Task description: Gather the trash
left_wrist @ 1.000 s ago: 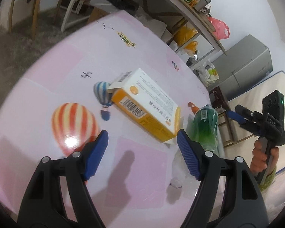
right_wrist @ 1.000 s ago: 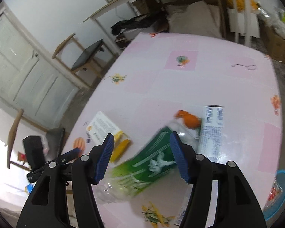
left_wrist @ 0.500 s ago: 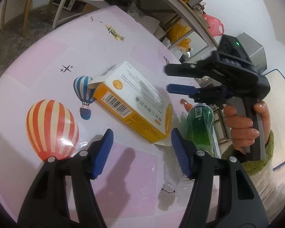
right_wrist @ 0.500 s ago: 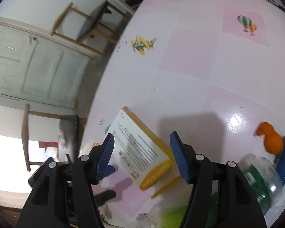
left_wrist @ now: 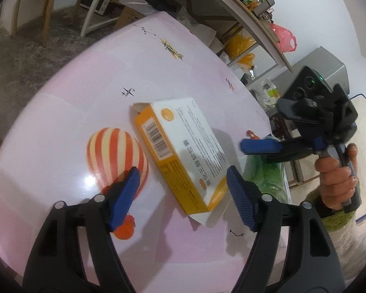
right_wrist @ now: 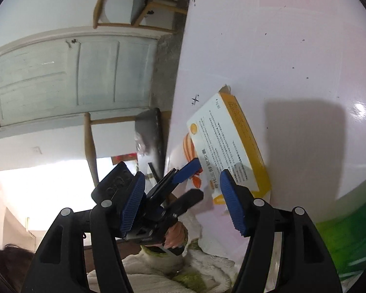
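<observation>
Cardboard box (left_wrist: 183,153), rectangular, glossy orange-white, flat on table (left_wrist: 85,92); both grippers' jaws wide, empty

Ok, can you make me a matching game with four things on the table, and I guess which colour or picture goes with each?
Things:
1. box
2. bottle
3. balloon picture
4. left tool

Descriptions:
A. red and white stripes
B. green and see-through
C. blue pads, open
D. orange and white, with a barcode

Pairs: 1-D, 2-B, 3-A, 4-C
</observation>
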`<state>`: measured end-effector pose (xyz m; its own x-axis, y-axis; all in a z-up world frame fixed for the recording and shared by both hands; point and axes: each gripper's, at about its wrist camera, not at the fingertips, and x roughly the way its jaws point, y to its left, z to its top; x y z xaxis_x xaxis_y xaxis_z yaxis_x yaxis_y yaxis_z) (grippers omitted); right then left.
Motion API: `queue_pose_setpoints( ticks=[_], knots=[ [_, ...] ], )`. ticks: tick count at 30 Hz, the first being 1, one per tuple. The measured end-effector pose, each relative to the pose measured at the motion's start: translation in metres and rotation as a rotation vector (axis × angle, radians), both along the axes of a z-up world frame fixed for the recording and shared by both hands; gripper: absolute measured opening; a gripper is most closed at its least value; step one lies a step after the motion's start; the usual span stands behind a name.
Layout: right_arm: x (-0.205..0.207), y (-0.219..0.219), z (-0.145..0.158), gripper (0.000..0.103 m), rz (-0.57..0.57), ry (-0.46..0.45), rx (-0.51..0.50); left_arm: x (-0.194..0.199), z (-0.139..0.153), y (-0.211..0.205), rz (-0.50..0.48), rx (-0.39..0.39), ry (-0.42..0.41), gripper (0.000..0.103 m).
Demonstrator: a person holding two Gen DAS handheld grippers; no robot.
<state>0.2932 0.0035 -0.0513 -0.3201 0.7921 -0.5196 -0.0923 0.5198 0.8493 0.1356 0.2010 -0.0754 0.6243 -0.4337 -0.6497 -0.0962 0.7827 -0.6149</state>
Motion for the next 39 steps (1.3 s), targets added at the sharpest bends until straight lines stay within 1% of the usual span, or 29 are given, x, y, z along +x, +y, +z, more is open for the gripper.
queue_pose_setpoints(
  ticks=[1,2,3,5,7,8,9,11,12,14,18,20,21,23,25,27,28,30,31,33,35,37,38,39],
  knots=[
    [0.000,-0.004,0.004,0.062,-0.021,-0.014,-0.002,0.001,0.001,0.000,0.000,-0.003,-0.001,0.073],
    [0.000,-0.011,0.007,0.062,-0.049,-0.032,-0.005,0.004,0.003,-0.003,-0.003,-0.003,-0.002,0.077],
    [0.001,-0.019,0.011,0.062,-0.076,-0.049,-0.009,0.007,0.005,-0.007,-0.010,0.004,-0.002,0.080],
    [0.005,-0.033,0.021,0.062,-0.129,-0.077,-0.006,0.015,0.009,-0.014,0.000,0.035,0.009,0.083],
    [0.003,-0.051,0.029,0.062,-0.171,-0.097,-0.006,0.028,0.012,-0.022,0.060,0.100,0.047,0.084],
    [0.004,-0.057,0.031,0.062,-0.188,-0.102,-0.007,0.035,0.012,-0.025,0.121,0.144,0.079,0.084],
    [0.003,-0.064,0.033,0.062,-0.201,-0.103,-0.006,0.039,0.012,-0.028,0.164,0.150,0.094,0.084],
    [0.000,-0.078,0.035,0.062,-0.229,-0.102,-0.004,0.047,0.010,-0.034,0.181,0.142,0.114,0.084],
    [-0.002,-0.085,0.036,0.062,-0.244,-0.105,-0.005,0.052,0.009,-0.040,0.199,0.167,0.128,0.084],
    [-0.003,-0.096,0.035,0.062,-0.262,-0.109,-0.006,0.057,0.008,-0.046,0.224,0.223,0.125,0.084],
    [-0.007,-0.110,0.034,0.062,-0.296,-0.115,-0.010,0.064,0.004,-0.062,0.218,0.338,0.122,0.084],
    [-0.008,-0.116,0.038,0.062,-0.305,-0.140,-0.028,0.064,0.003,-0.072,0.179,0.413,0.106,0.084],
    [-0.008,-0.120,0.041,0.062,-0.309,-0.155,-0.041,0.063,0.003,-0.076,0.146,0.435,0.089,0.084],
    [-0.007,-0.120,0.049,0.062,-0.317,-0.223,-0.104,0.062,0.004,-0.079,0.104,0.450,0.066,0.084],
    [-0.004,-0.125,0.058,0.062,-0.327,-0.320,-0.196,0.057,0.005,-0.080,0.071,0.461,0.041,0.084],
    [-0.003,-0.125,0.062,0.062,-0.312,-0.405,-0.284,0.052,0.005,-0.077,0.046,0.458,0.022,0.084],
    [0.000,-0.120,0.065,0.062,-0.279,-0.454,-0.341,0.051,0.004,-0.076,0.042,0.448,0.019,0.084],
    [0.007,-0.113,0.063,0.062,-0.204,-0.480,-0.396,0.045,0.003,-0.073,0.030,0.433,0.016,0.084],
    [0.011,-0.109,0.060,0.062,-0.190,-0.483,-0.417,0.043,0.003,-0.071,0.023,0.434,0.013,0.084],
    [0.020,-0.105,0.057,0.062,-0.176,-0.505,-0.501,0.039,0.003,-0.068,0.011,0.433,0.012,0.084],
    [0.031,-0.098,0.054,0.061,-0.126,-0.559,-0.594,0.038,0.002,-0.066,0.001,0.433,0.010,0.083],
    [0.039,-0.096,0.045,0.059,-0.075,-0.575,-0.655,0.034,0.002,-0.065,-0.012,0.430,0.006,0.082],
    [0.046,-0.093,0.039,0.055,-0.048,-0.576,-0.688,0.034,0.002,-0.065,-0.018,0.427,0.005,0.081],
    [0.050,-0.094,0.034,0.048,-0.029,-0.573,-0.707,0.032,0.002,-0.064,-0.022,0.424,0.005,0.080]
  ],
)
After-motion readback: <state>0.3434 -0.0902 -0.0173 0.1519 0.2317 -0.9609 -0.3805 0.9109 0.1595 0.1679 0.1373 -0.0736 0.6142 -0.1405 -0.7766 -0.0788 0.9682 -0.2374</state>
